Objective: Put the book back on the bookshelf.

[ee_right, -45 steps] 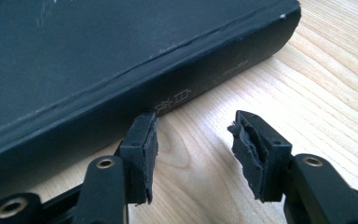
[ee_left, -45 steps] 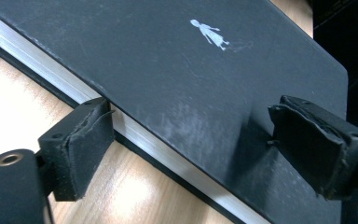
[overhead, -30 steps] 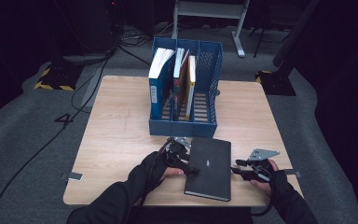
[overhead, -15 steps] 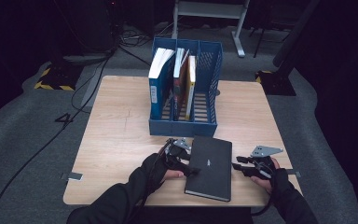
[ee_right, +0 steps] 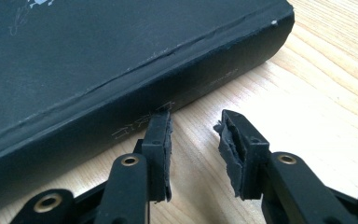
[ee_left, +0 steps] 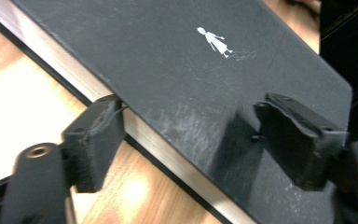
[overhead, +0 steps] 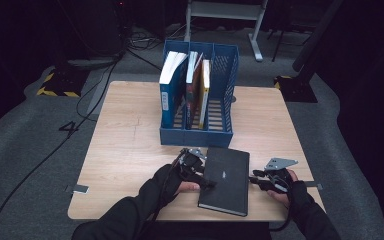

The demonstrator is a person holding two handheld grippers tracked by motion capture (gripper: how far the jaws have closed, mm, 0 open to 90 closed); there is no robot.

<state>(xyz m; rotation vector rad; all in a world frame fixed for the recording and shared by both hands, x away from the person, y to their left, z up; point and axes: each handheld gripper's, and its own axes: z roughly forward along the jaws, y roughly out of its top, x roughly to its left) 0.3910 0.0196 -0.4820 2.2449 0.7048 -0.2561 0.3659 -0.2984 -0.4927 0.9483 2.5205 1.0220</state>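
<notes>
On table: black book (overhead: pixel 225 178) flat, unfiled — left gripper (ee_left: pixel 191 135) spread astride page edge, right gripper (ee_right: pixel 193 149) parted, empty, beside spine; blue file rack (overhead: pixel 198 95) awaits.

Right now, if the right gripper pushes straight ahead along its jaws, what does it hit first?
The black book. The right gripper is open and aimed at the book's spine; one jaw tip looks about touching it already, though depth is hard to judge. The other jaw sits over bare table.
</notes>
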